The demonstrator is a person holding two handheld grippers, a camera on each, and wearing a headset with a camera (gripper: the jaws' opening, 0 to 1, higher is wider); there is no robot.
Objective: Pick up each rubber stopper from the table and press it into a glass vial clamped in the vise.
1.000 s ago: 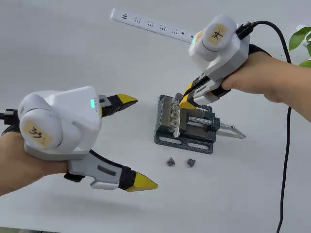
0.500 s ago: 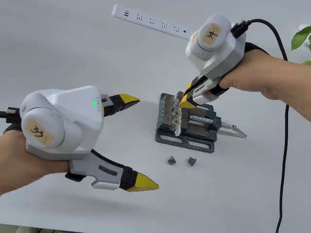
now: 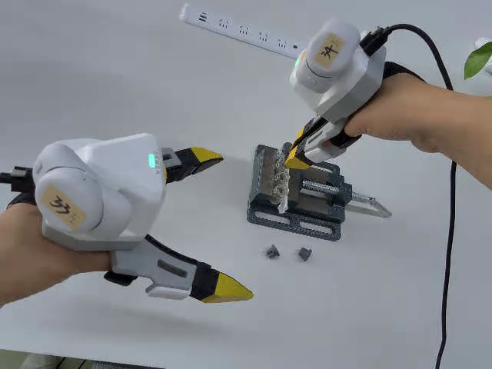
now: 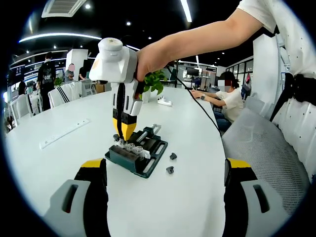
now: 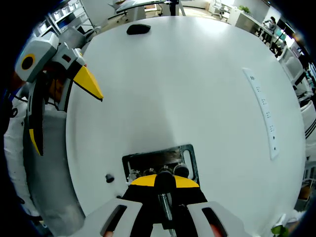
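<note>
A dark vise on the white table clamps a row of small glass vials. My right gripper points down at the row's far end, shut on a dark rubber stopper just above the vials. Two more stoppers lie on the table in front of the vise. My left gripper hovers to the left of the vise, wide open and holding nothing. The left gripper view looks across at the vise, the right gripper and both loose stoppers.
A white power strip lies at the far side of the table. A black cable trails from the right gripper down the right side. A green plant stands at the right edge. A dark object lies far across the table.
The right gripper has leaned slightly to the left while staying over the far end of the vials. The left gripper stays open in place.
</note>
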